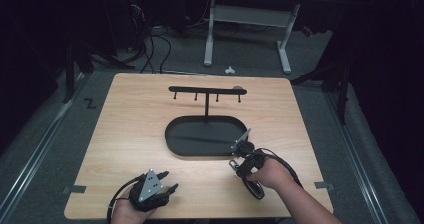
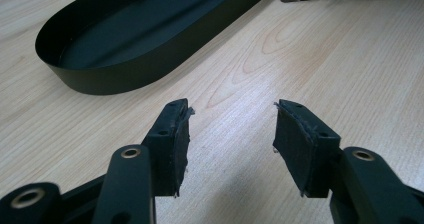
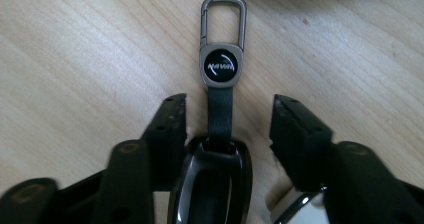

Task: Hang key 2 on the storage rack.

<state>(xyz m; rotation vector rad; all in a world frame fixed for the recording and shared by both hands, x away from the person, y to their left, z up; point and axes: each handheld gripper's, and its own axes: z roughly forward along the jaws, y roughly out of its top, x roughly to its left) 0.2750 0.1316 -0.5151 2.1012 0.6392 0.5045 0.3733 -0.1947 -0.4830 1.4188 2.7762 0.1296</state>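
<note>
We're going after the car key fob [image 3: 210, 181] with the right hand-held gripper [image 3: 227, 116], and it's early days. The fob is lying flat on the wooden table [image 1: 130, 134], just beside the near right edge of the black oval tray [image 1: 172, 134], with its strap and carabiner clip [image 3: 223, 16] pointing toward the tray. In the right gripper view the jaws are standing partway open on either side of the strap and the fob's top end, pads not pressing on anything, so nothing's grabbed yet. The left hand-held gripper [image 2: 230, 129] is sitting wide open over bare wood near our edge, holding nothing.

We're guessing the fob is heading for one of the pegs on the hook rack [image 1: 206, 90] rising from the tray, all looking bare, so the pinch, lift and hanging are all waiting.

The table's pale woodgrain, and the room around it is looking dark, with grey carpet, cables and a white desk frame [image 1: 245, 29] behind.
</note>
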